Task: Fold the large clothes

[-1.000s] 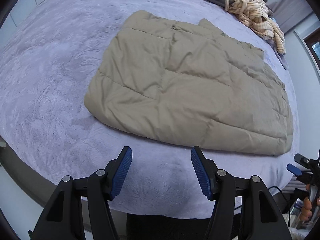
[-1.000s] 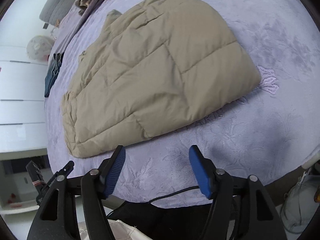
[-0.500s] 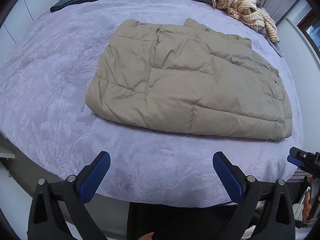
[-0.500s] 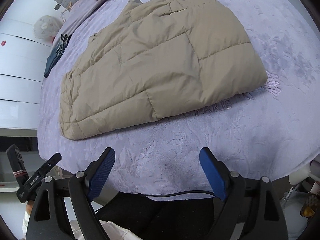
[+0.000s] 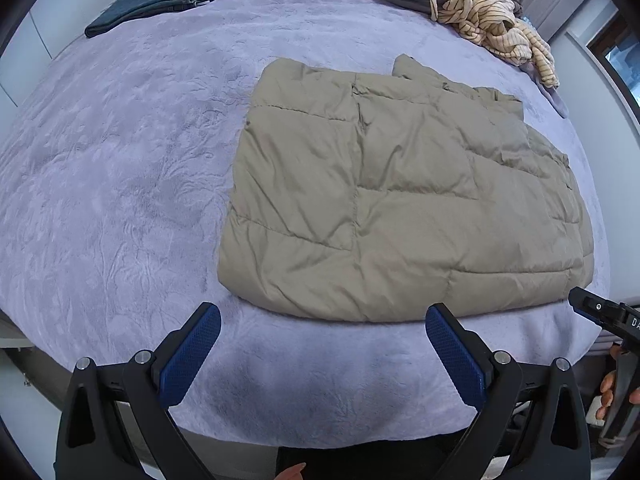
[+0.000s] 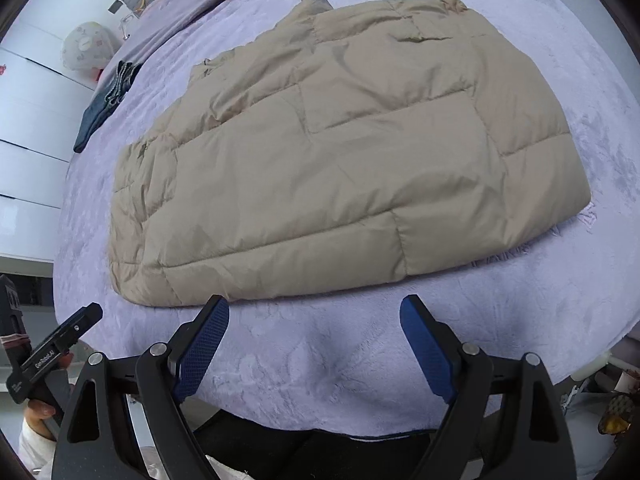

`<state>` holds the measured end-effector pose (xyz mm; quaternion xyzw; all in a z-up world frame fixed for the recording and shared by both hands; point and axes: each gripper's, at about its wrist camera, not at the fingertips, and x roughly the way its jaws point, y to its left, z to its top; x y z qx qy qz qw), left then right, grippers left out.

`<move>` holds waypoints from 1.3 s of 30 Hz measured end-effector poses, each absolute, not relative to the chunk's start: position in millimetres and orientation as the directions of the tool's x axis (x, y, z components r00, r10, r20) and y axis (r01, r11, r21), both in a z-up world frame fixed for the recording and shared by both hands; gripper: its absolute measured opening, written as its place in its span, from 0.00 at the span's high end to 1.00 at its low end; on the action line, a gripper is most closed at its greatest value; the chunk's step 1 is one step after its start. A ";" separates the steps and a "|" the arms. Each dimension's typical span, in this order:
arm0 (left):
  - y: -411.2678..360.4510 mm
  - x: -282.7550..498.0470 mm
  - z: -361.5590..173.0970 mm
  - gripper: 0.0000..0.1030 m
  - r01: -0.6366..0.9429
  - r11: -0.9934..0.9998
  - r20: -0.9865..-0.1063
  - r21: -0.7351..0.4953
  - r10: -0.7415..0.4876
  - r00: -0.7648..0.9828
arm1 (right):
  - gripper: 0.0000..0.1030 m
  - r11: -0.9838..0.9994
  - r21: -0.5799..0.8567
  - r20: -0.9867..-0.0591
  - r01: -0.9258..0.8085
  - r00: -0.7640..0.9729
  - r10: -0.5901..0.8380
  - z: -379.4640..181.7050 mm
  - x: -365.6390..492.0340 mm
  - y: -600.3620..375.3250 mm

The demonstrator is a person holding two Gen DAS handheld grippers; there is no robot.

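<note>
Your left gripper sits at the bottom of the left wrist view with its blue-padded fingers spread wide and nothing between them. It is poised over the near edge of the bed, just short of the garment. Your right gripper is in the same condition at the bottom of the right wrist view: fingers wide apart, holding nothing, close to the garment's near hem but not touching it.

The padded beige jacket lies folded flat on the lavender bedcover, centre to right of the left wrist frame and filling the middle of the right wrist frame. Its quilted panels face up, and a collar or sleeve end pokes out at the far edge.

At the upper left of the left wrist view lie folded jeans. At the upper right is a heap of striped cream clothing, well apart from the jacket.
</note>
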<state>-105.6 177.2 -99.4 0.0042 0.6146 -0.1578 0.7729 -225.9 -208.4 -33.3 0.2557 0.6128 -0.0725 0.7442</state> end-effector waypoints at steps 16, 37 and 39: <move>183.8 -42.1 -135.4 0.00 0.295 0.927 -0.954 -0.233 -0.277 0.117 | 0.13 0.856 0.205 -0.972 0.474 0.200 0.123 -40.1 -169.3 -170.5; 229.1 48.5 -217.9 0.01 0.128 0.753 -0.762 -0.646 -0.645 -0.055 | 0.13 0.895 0.234 -0.971 0.379 0.134 0.197 -63.8 -128.3 -176.5; 216.0 53.0 -228.9 0.01 0.150 0.715 -0.730 -0.683 -0.676 -0.097 | 0.13 0.892 0.240 -0.970 0.383 0.137 0.201 -65.0 -127.2 -177.8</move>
